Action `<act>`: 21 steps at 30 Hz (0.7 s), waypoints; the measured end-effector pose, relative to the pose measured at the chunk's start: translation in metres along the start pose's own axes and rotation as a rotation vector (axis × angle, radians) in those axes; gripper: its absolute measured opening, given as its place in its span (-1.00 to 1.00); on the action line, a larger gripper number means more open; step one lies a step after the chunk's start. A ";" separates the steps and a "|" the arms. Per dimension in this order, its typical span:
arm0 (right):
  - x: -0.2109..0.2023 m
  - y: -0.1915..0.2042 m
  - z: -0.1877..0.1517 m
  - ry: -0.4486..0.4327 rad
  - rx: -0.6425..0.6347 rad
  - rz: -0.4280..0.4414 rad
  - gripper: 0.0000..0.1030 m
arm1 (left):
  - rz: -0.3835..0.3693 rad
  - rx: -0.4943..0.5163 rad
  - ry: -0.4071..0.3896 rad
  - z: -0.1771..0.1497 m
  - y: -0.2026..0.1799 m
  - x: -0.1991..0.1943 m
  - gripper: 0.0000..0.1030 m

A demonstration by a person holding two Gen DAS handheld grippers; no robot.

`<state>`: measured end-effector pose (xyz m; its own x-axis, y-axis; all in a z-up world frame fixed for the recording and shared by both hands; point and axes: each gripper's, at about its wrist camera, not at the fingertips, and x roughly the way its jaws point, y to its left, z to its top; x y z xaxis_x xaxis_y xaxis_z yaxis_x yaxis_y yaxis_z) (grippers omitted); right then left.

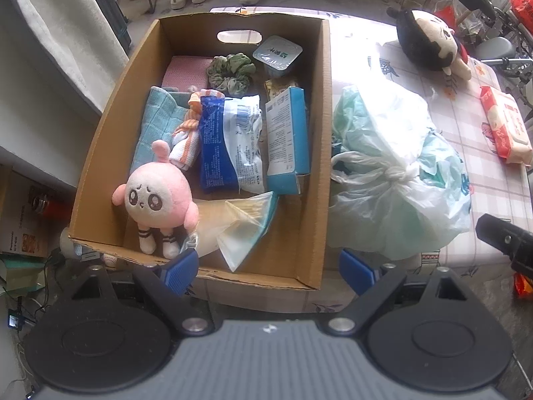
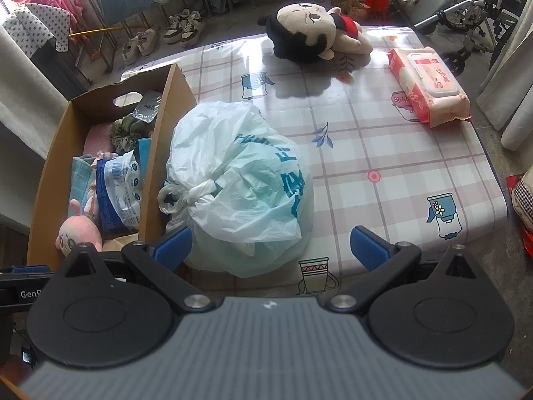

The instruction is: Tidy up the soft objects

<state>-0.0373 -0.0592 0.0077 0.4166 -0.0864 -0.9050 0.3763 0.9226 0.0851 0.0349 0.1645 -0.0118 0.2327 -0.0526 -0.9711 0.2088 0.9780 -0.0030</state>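
A cardboard box [image 1: 324, 140] on the table holds a pink plush doll [image 1: 155, 196] at its near left corner, folded towels [image 1: 156, 123], a green scrunchie [image 1: 231, 70] and packets. My left gripper [image 1: 268, 271] hangs open over the box's near edge, holding nothing. Right of the box lies a knotted plastic bag [image 2: 243, 180], also seen as the bag [image 1: 393, 173]. My right gripper [image 2: 269, 248] stands open just before that bag, its fingers apart from it. A black-haired plush doll [image 2: 309, 33] lies at the table's far side, and a pink wet-wipes pack [image 2: 429, 86] at the far right.
The checked tablecloth [image 2: 383, 166] is bare between the bag and the wipes pack. Shoes [image 2: 173, 31] line the floor beyond the table. A wheelchair [image 2: 473, 16] and curtains stand at the right. Boxes and cables sit on the floor at the left.
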 end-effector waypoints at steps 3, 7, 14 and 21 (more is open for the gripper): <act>0.001 0.001 -0.001 0.006 0.002 -0.002 0.98 | 0.004 0.003 0.002 0.000 0.001 0.001 0.79; 0.002 0.002 -0.002 0.012 0.001 -0.005 0.98 | 0.006 0.017 0.006 -0.001 0.000 0.002 0.79; 0.000 0.001 -0.002 0.014 0.002 -0.014 0.98 | -0.010 0.078 -0.003 -0.003 -0.008 -0.002 0.79; 0.000 -0.002 -0.003 0.019 0.009 -0.024 0.98 | -0.009 0.084 0.003 -0.002 -0.010 0.000 0.79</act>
<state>-0.0402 -0.0596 0.0061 0.3917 -0.1012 -0.9145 0.3930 0.9171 0.0668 0.0313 0.1552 -0.0116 0.2278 -0.0603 -0.9718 0.2901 0.9569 0.0086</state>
